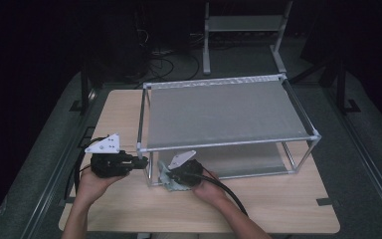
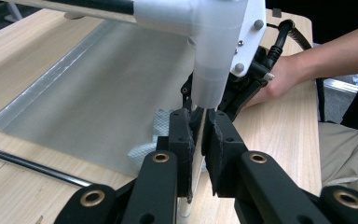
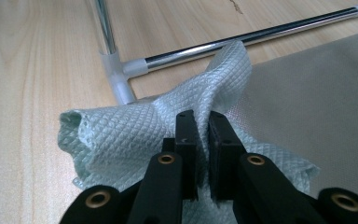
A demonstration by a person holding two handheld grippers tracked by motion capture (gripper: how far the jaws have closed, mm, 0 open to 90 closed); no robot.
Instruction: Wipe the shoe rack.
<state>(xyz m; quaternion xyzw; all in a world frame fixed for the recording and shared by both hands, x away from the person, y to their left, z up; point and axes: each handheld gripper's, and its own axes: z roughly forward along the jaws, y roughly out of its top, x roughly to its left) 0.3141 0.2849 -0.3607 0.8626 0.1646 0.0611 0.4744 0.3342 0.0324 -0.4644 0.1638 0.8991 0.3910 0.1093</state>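
Item 1, my left gripper [image 2: 199,140]: jaws nearly together, pinching the upright corner post [image 2: 209,74] of the rack, low and centre in the left gripper view. Purpose, as I judge it: to steady the frame while the other hand works.

Item 2, my right gripper [image 3: 203,140]: jaws closed on a bunched fold of the pale green cloth [image 3: 121,135], centre of the right gripper view. The cloth lies crumpled at the rack's near lower corner, partly over the grey bottom shelf [image 3: 317,102], partly on the table. Held so, probably, for wiping the shelf or the tubing; which one I cannot tell.

Item 3, rack [image 1: 229,144]: chrome tubes, white plastic joints, two grey shelves; centre of the high view. Its lower rail [image 3: 242,39] and corner joint [image 3: 116,70] sit just beyond the cloth, upper middle of the right gripper view, and would block a straight push forward.

Item 4, wooden table [image 1: 278,204]: bears everything.

Item 5, a second metal stand [image 1: 243,25], top centre of the high view, well apart.
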